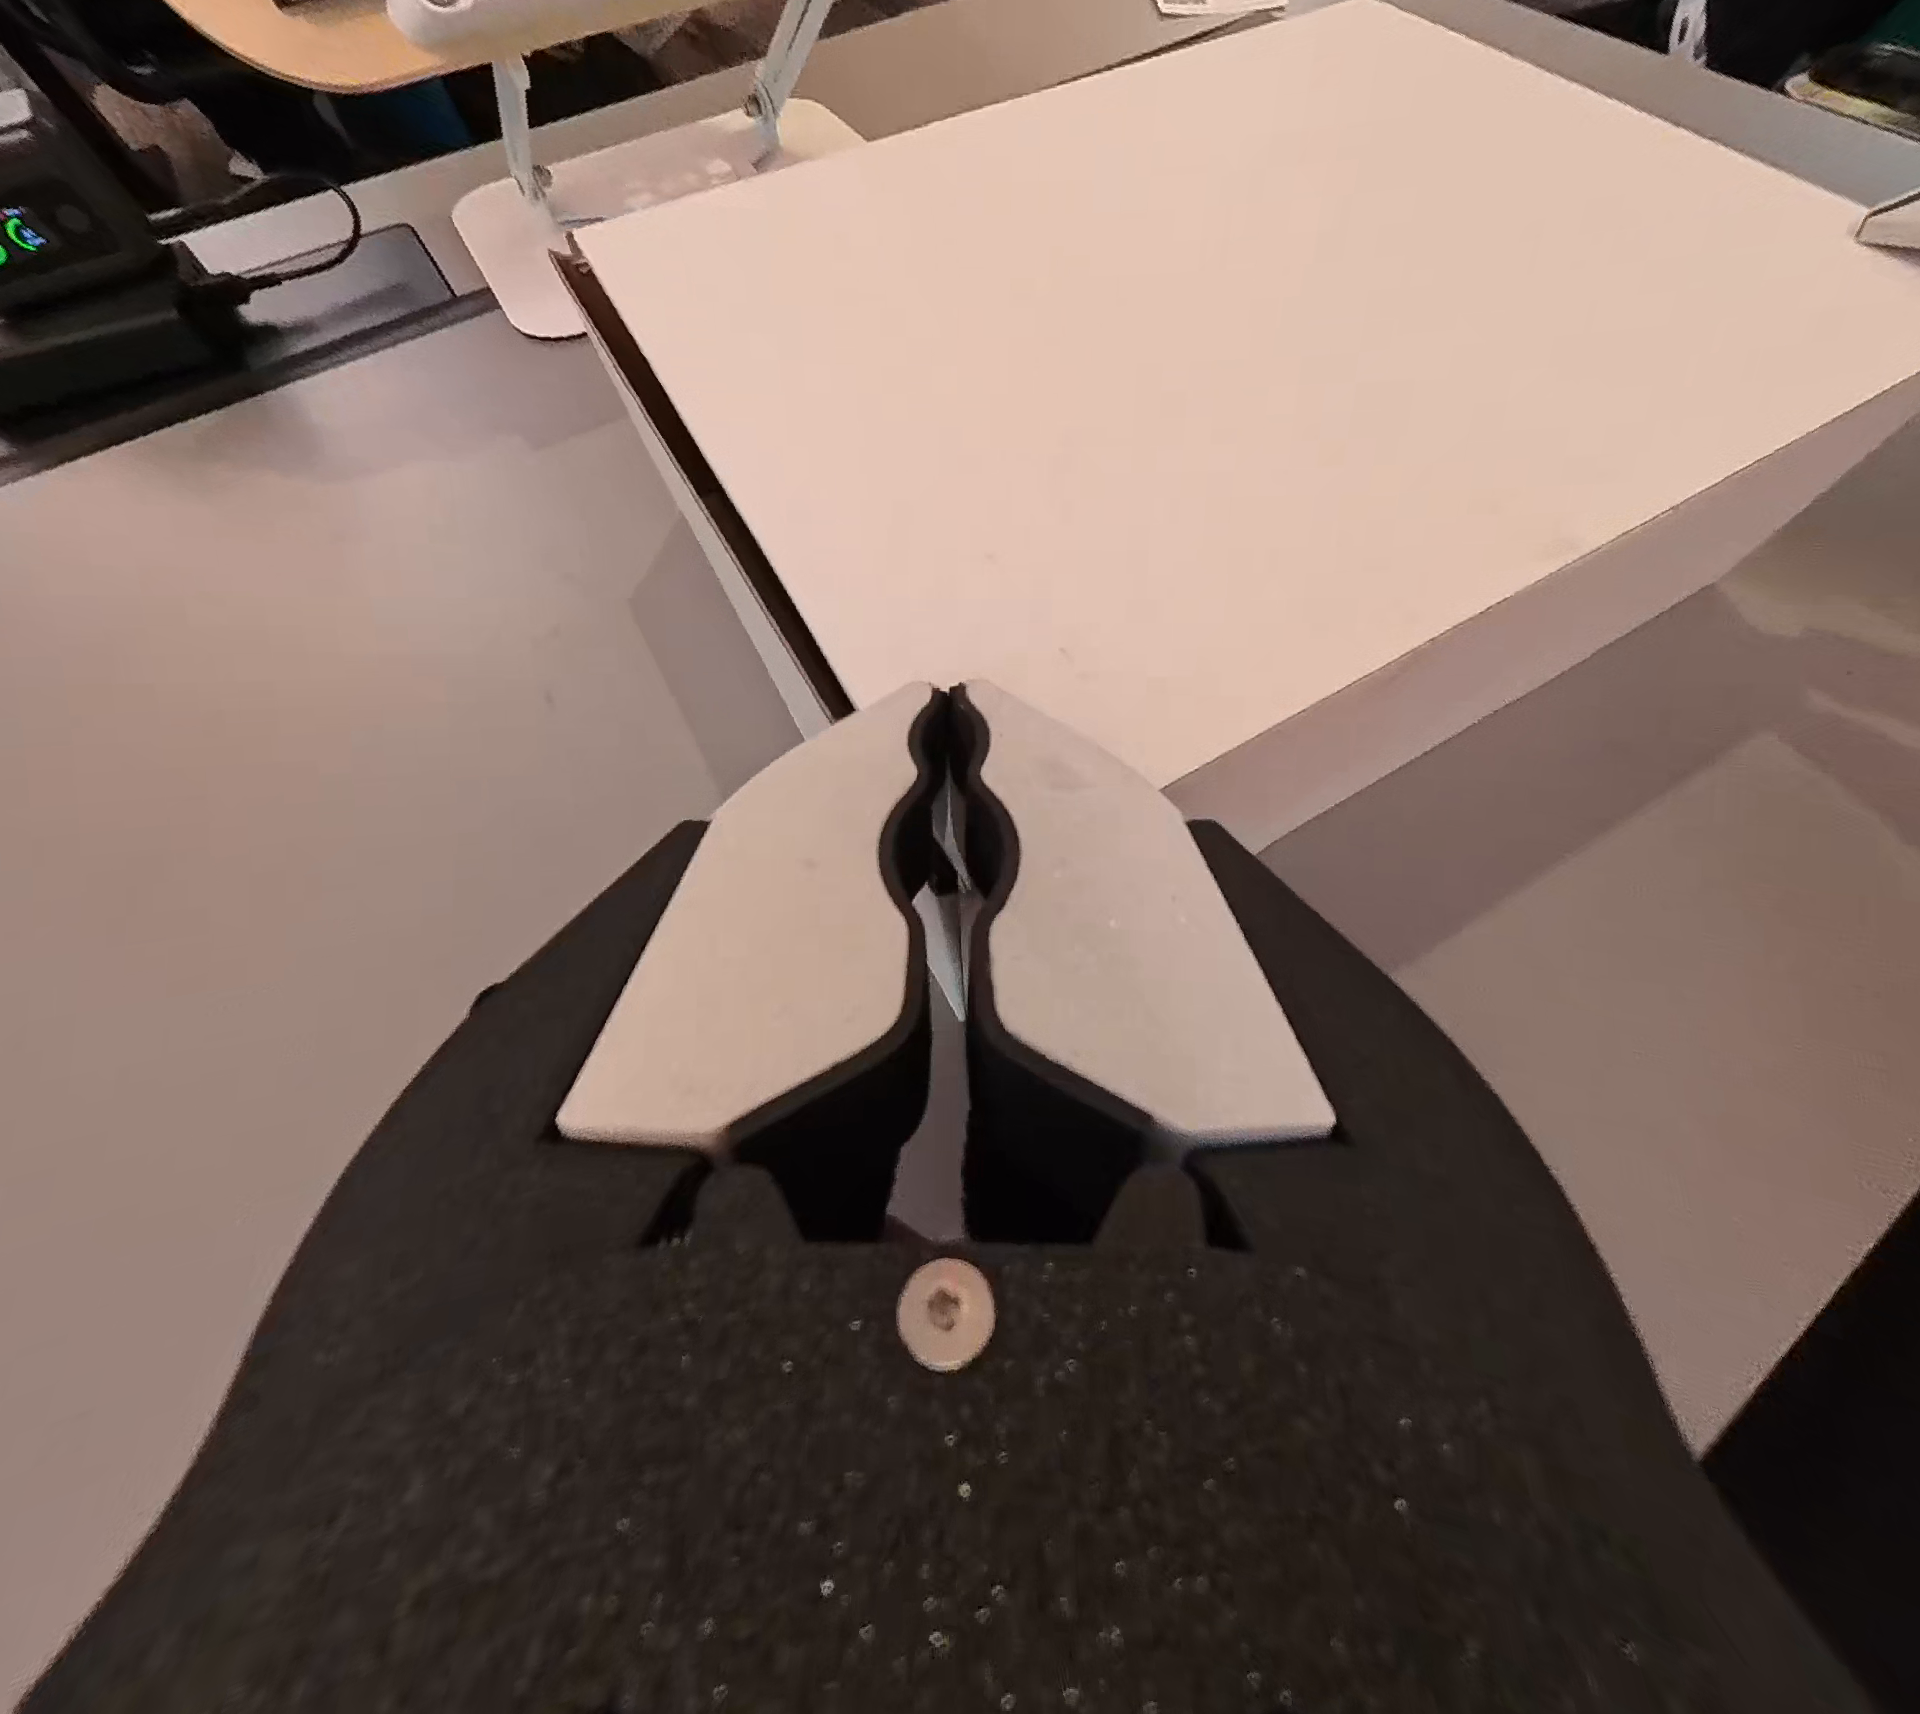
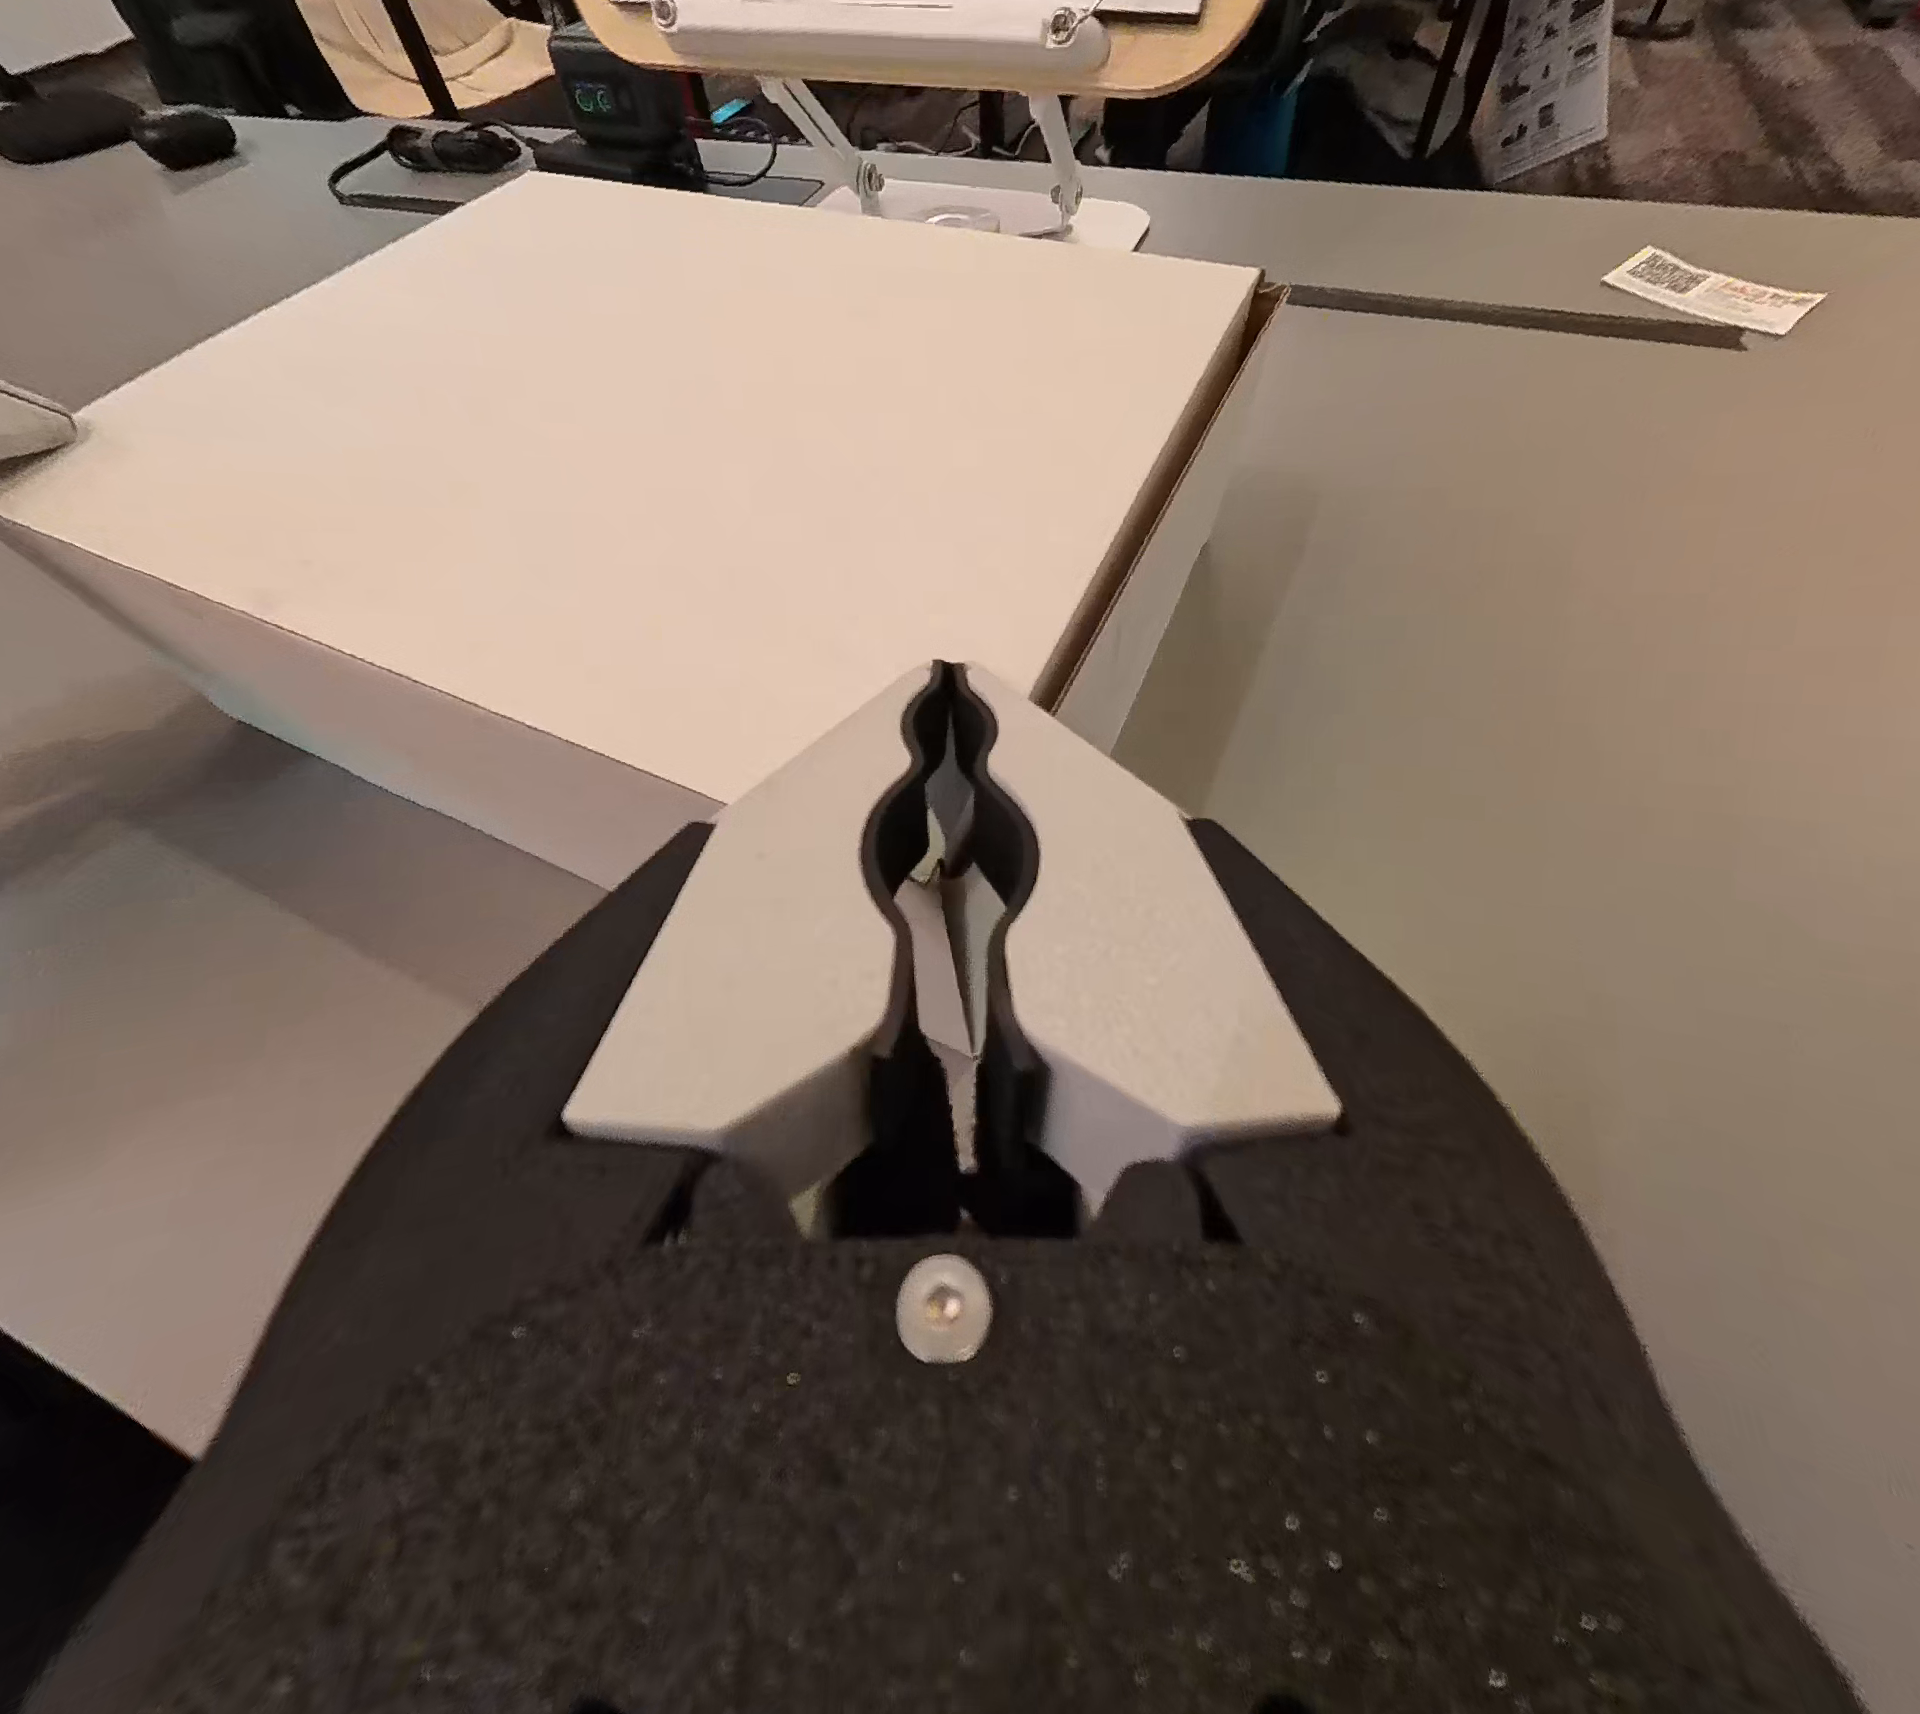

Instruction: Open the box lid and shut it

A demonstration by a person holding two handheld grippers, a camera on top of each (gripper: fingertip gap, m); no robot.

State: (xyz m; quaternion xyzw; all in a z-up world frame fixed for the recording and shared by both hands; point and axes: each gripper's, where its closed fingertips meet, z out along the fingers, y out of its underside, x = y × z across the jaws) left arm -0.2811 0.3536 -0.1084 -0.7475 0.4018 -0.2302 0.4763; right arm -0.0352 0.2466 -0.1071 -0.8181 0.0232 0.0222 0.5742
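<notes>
My left gripper (image 1: 951, 700) and right gripper (image 2: 940, 675) both have fingers pressed together, holding nothing – each near a front corner of the flat white cardboard box (image 2: 644, 438), lid down

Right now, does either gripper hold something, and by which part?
Nothing is held. The left gripper and right gripper both have shut, empty jaws, at the near corners of the flat white cardboard box, whose lid is down.
</notes>
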